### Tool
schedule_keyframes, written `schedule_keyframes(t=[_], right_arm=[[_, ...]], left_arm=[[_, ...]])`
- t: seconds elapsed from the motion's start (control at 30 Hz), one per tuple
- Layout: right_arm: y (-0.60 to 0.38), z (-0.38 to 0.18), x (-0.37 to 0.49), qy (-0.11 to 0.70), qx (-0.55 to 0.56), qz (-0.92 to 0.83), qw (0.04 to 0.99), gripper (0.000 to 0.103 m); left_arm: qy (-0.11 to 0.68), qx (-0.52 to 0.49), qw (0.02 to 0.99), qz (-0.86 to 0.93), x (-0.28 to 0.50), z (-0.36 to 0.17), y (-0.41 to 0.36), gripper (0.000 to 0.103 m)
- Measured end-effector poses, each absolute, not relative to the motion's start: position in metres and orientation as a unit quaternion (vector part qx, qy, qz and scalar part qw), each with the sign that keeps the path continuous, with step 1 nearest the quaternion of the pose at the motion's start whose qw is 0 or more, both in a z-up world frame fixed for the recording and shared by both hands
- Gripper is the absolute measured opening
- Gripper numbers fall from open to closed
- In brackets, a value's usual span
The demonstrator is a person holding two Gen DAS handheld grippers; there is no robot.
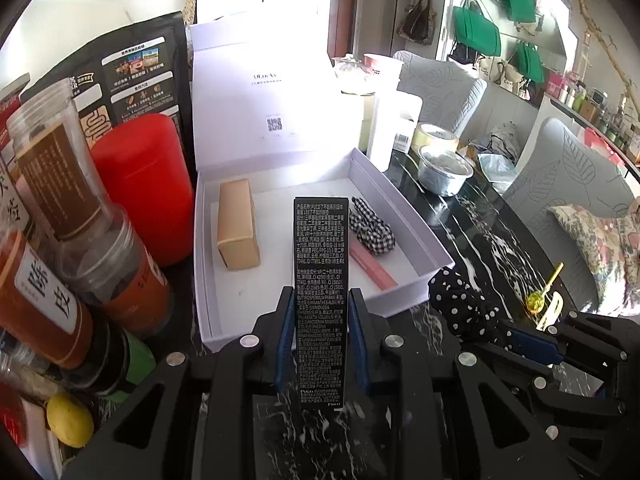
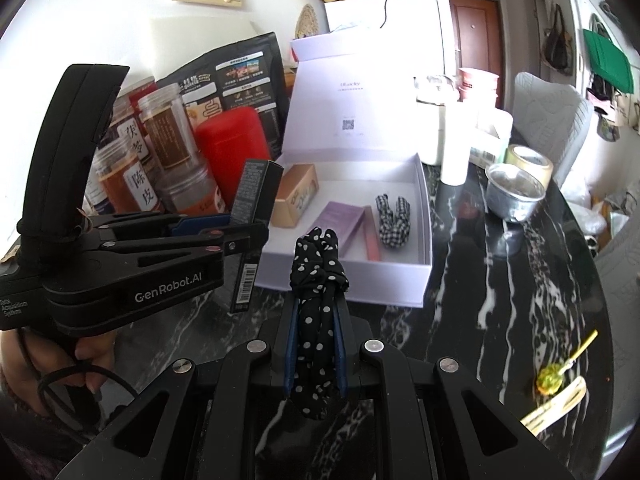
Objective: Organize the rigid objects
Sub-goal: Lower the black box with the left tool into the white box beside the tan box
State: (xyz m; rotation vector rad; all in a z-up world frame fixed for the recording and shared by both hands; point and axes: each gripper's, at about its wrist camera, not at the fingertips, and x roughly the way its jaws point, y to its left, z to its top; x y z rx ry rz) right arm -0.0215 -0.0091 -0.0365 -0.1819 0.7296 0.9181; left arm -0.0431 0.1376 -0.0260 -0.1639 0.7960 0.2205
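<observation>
My left gripper (image 1: 319,300) is shut on a tall black printed box (image 1: 319,280), held upright just in front of the open white box (image 1: 404,200); the gripper also shows in the right wrist view (image 2: 240,228). My right gripper (image 2: 316,308) is shut on a black polka-dot scrunchie (image 2: 318,280), near the white box's front wall (image 2: 360,284); it shows in the left wrist view too (image 1: 460,300). Inside the white box lie a tan carton (image 1: 237,228), a checked scrunchie (image 1: 370,228), a pink box (image 1: 372,268) and a purple card (image 2: 344,220).
Spice jars (image 1: 76,216), a red canister (image 1: 148,188) and a black bag (image 1: 132,68) crowd the left. A foil cup (image 1: 444,172), tape roll (image 1: 436,136) and white cartons (image 1: 394,128) stand right of the box. A lollipop (image 2: 550,378) and a hair clip (image 2: 556,404) lie on the black marble table (image 2: 500,300).
</observation>
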Motion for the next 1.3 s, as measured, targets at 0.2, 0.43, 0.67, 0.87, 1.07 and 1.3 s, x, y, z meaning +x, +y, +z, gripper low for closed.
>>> schedule_keyframes(t=[0.2, 0.43, 0.67, 0.87, 1.07, 1.3], right_arm=[[-0.005, -0.03, -0.012, 0.334, -0.086, 0.434, 0.833, 0.015], [0.0, -0.023, 0.002, 0.323, -0.088, 0.432, 0.837, 0.015], [0.009, -0.018, 0.019, 0.316, -0.09, 0.438, 0.836, 0.015], [0.02, -0.013, 0.036, 0.308, -0.094, 0.438, 0.839, 0.015], [0.032, -0.007, 0.052, 0.297, -0.098, 0.437, 0.844, 0.015], [0.046, -0.005, 0.068, 0.293, -0.103, 0.435, 0.845, 0.015]], left_arm=[[0.38, -0.079, 0.916, 0.105, -0.031, -0.02, 0.141, 0.025], [0.37, -0.08, 0.92, 0.105, -0.017, -0.012, 0.146, 0.025], [0.365, -0.08, 0.922, 0.096, 0.001, -0.008, 0.151, 0.025], [0.354, -0.079, 0.926, 0.103, 0.019, -0.002, 0.162, 0.025], [0.344, -0.087, 0.929, 0.105, 0.038, 0.004, 0.176, 0.025], [0.339, -0.088, 0.929, 0.118, 0.053, 0.008, 0.185, 0.025]])
